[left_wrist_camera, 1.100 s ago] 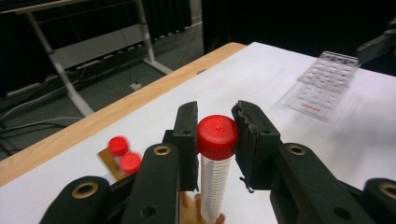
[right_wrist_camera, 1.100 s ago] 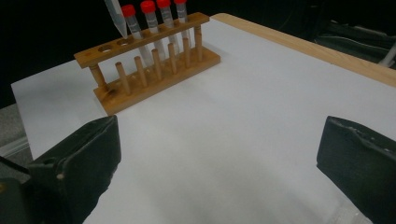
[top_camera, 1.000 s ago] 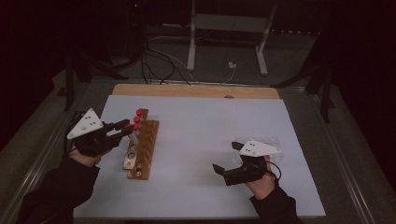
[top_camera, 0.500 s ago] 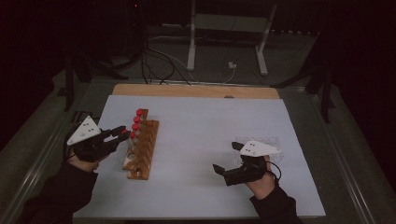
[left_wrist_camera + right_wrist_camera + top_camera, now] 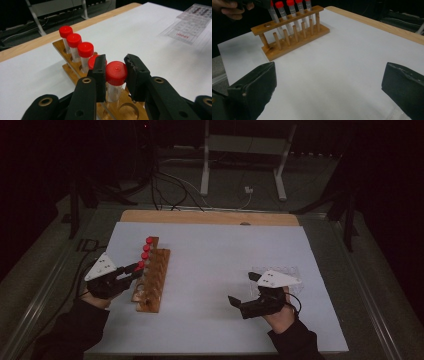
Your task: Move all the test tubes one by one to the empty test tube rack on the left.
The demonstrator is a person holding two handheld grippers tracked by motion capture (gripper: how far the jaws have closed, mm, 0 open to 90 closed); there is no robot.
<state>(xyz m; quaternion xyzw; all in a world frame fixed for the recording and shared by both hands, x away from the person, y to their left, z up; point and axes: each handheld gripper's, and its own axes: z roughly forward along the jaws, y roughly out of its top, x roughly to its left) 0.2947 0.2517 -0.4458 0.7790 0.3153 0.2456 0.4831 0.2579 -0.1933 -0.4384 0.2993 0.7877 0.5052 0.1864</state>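
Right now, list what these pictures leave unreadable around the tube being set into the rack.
- Held tube: its bottom end, left gripper view, hidden behind the wooden rack and the left gripper.
- Fourth red cap: same view, half covered by a jaw.
- Printed sheet: same view, blurred and cut by the edge.
- Right gripper: right gripper view, jaws cropped below.

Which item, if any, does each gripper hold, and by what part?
The left gripper clamps a clear red-capped tube by its cap, over the wooden rack. The right gripper is open, holding nothing.
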